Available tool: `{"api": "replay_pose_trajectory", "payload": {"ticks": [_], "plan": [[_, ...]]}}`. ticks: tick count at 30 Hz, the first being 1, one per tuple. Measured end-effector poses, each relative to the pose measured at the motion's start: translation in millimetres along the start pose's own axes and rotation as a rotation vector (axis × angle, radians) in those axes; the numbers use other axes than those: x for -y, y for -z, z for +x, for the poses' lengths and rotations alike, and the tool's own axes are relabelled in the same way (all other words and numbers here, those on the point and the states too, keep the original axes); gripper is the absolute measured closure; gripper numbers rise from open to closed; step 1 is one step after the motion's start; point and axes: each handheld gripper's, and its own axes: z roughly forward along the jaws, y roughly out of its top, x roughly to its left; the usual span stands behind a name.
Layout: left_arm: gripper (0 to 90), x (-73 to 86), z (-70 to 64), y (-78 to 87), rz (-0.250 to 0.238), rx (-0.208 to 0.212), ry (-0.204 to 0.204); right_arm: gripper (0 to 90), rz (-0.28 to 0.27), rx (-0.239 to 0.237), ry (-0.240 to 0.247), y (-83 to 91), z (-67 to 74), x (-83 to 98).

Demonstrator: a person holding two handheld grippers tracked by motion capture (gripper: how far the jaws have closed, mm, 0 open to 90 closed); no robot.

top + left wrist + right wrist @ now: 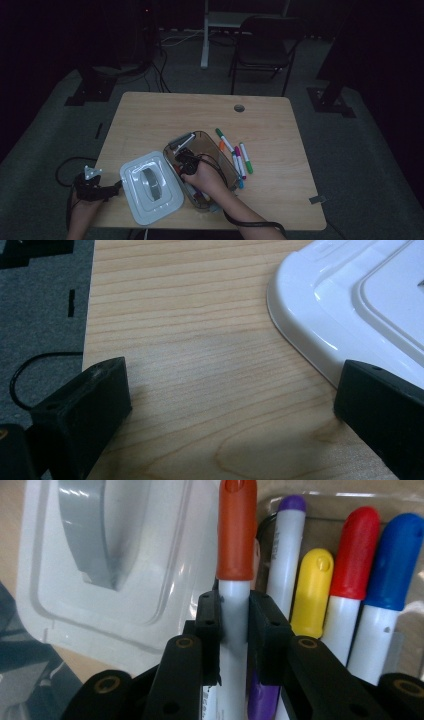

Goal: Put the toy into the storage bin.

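Right gripper (pixel 234 625) is clamped on an orange-capped marker (pixel 235 535), pads pinching the white barrel just below the cap. The marker's long axis runs straight out ahead of the jaws, cap end leading. In the high view the right gripper (pixel 186 161) sits down inside the clear bin (pixel 227 167), so the marker is within the bin walls, over the ones already laid there: purple marker (pixel 285 545), yellow marker (pixel 312 587), red marker (pixel 352 560), blue marker (pixel 392 565), all parallel to it and just beside. Likely move is letting go; open room is on the lid side of the row, bin wall close there. White lid (pixel 150 187) lies flat just left of the bin. Loose markers (pixel 240 157) wait on the table right of the bin, nearer the right hand. Left gripper (pixel 225 405) is spread wide and empty, low at the table's left edge, one jaw by the lid rim.
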Motion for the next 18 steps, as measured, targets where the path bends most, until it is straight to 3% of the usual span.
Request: {"api": "replay_pose_trajectory", "payload": {"ticks": [1,5,10,14,18], "plan": [[2.2,0.0,0.0,0.0,0.000,0.000,0.000,76.0,-0.002,0.021,0.009,-0.2,0.2,-0.8],[2.2,0.0,0.0,0.0,0.000,0.000,0.000,71.8,-0.004,0.011,0.011,-0.1,-1.8,0.3],[2.2,0.0,0.0,0.0,0.000,0.000,0.000,70.3,-0.047,-0.009,0.017,11.1,-7.8,5.8],[2.2,0.0,-0.1,-0.1,-0.001,0.000,0.001,66.8,-0.110,-0.014,0.040,30.6,-11.9,12.6],[2.2,-0.1,0.1,0.0,-0.001,-0.001,-0.002,65.6,-0.188,-0.027,0.045,60.5,-18.9,23.5]]}}
